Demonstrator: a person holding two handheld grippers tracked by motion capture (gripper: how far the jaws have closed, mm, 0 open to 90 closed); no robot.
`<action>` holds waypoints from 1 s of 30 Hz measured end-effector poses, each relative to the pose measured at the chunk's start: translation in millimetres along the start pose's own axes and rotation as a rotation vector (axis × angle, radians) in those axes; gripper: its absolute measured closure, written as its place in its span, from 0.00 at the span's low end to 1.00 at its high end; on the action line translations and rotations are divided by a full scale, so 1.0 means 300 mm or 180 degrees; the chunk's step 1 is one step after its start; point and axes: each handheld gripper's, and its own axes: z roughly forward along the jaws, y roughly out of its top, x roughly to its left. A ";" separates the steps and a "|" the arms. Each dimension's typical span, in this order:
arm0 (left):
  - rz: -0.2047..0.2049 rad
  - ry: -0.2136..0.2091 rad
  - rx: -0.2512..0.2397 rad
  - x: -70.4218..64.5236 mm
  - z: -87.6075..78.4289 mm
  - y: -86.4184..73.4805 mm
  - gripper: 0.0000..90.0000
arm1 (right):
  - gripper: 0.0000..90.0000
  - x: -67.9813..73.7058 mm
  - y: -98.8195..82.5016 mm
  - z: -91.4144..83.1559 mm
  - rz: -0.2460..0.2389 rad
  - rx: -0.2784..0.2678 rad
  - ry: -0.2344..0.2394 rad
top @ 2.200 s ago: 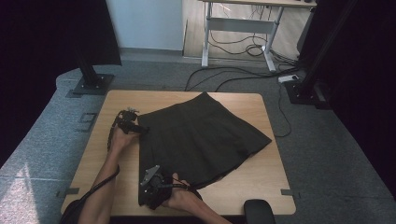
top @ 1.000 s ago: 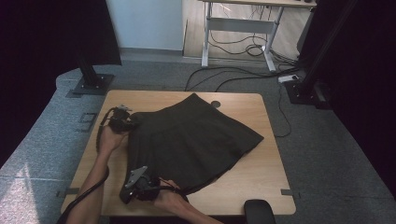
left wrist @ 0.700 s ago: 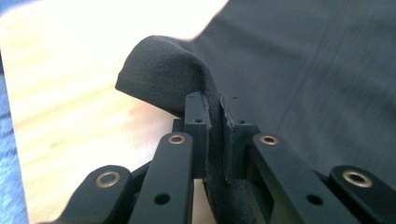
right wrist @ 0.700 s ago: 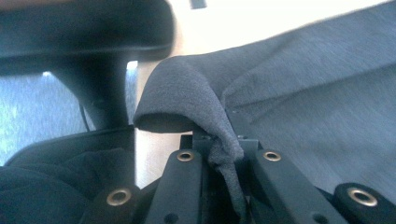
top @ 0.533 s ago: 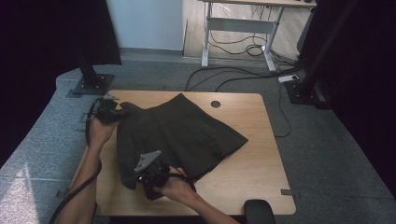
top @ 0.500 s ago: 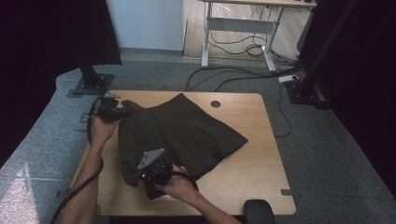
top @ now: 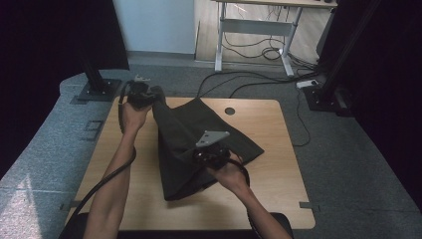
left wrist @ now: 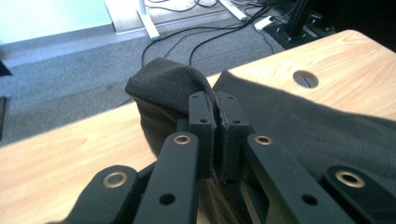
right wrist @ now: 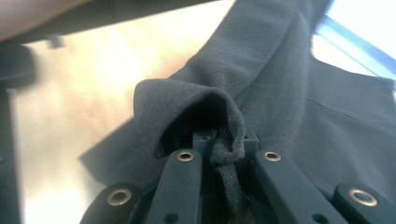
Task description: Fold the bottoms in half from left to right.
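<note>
Here the black skirt [top: 199,144] is being held taut along its waistband between the left gripper [top: 149,95], pinching at upper left, and the right gripper [top: 201,158], pinching mid-frame, the rest being draped on the wooden table [top: 278,179].

Light wooden table [top: 278,184] with round cable hole [top: 229,111], black skirt [top: 179,164] partly resting on it
</note>
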 end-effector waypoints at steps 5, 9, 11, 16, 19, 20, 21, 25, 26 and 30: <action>0.0135 0.0018 -0.0008 -0.071 0.093 0.060 0.96 | 0.94 -0.124 -0.052 -0.044 0.0190 0.0066 -0.0295; 0.0225 0.0018 -0.0013 -0.143 0.181 0.113 0.96 | 0.94 -0.203 -0.097 -0.074 0.0355 0.0093 -0.0423; 0.0277 0.0016 -0.0044 -0.173 0.214 0.139 0.96 | 0.94 -0.243 -0.120 -0.094 0.0451 0.0077 -0.0494; 0.0432 -0.0031 -0.0119 -0.258 0.341 0.219 0.95 | 0.93 -0.353 -0.184 -0.135 0.0634 0.0052 -0.0726; 0.0545 0.0139 0.0175 -0.311 0.456 0.226 0.79 | 0.75 -0.449 -0.259 -0.133 0.0911 0.0121 -0.0977; 0.0529 0.0120 0.0183 -0.319 0.467 0.220 0.72 | 0.60 -0.498 -0.310 -0.125 0.1140 0.0275 -0.1084; 0.0487 0.0029 0.0185 -0.331 0.478 0.204 0.66 | 0.56 -0.523 -0.344 -0.123 0.1247 0.0372 -0.1146; 0.0854 0.0080 0.0318 -0.362 0.486 0.137 0.47 | 0.42 -0.580 -0.526 -0.147 0.1537 0.0589 -0.1239; 0.0877 0.0088 0.0330 -0.363 0.483 0.122 0.44 | 0.41 -0.580 -0.553 -0.154 0.1581 0.0584 -0.1233; 0.0795 -0.0118 0.0369 -0.362 0.448 0.048 0.34 | 0.36 -0.553 -0.589 -0.173 0.1571 0.0584 -0.1151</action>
